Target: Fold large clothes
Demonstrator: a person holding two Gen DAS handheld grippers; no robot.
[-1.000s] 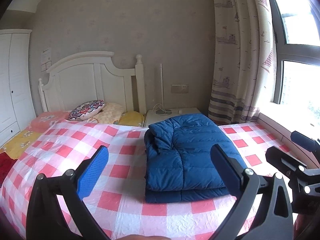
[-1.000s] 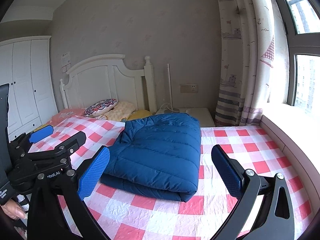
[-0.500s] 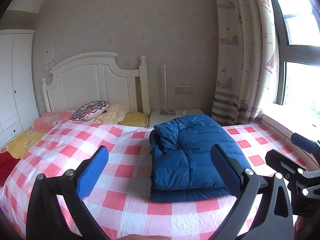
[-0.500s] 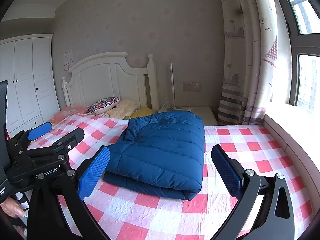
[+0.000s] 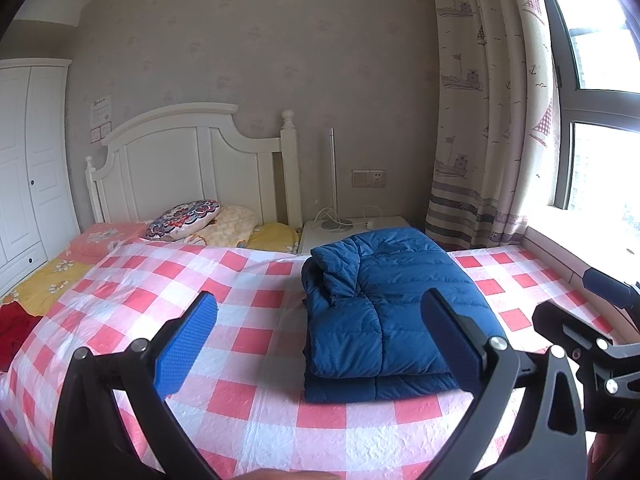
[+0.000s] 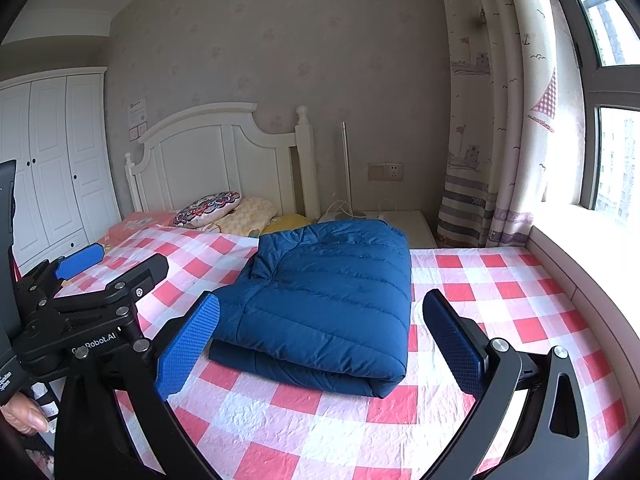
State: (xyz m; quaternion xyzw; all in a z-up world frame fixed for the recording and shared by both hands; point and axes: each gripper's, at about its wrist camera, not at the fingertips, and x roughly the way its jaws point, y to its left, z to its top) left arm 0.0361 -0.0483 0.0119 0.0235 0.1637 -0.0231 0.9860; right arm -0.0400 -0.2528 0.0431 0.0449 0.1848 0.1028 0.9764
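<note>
Overall, your bed (image 5: 248, 280) fills both views, its pink-and-white check cover (image 6: 500, 300) running up to the white headboard (image 5: 192, 160) at 11 o'clock. Only your left wrist view shows the red cloth (image 5: 16, 328) at 9 o'clock on the bed's edge and the yellow flowered sheet (image 5: 52, 284) beside it; your right wrist view cuts both off behind the other tool. The wardrobe (image 6: 52, 160) shows fuller in your right view.

The folded blue down jacket (image 5: 384, 312) lies on the cover at 12 o'clock, ahead of both tools and touching neither. Your left view shows a bunched flap at its far-left corner; your right view shows the rounded fold edge (image 6: 320, 372) nearest you.

Your left gripper (image 5: 320, 344) is spread wide, holding nothing. Your right gripper (image 6: 320, 340) is likewise spread wide and empty.

Pillows (image 6: 212, 208) sit at the headboard; their count is unclear. A fingertip (image 6: 28, 416) shows at 8 o'clock, mostly cut off.
</note>
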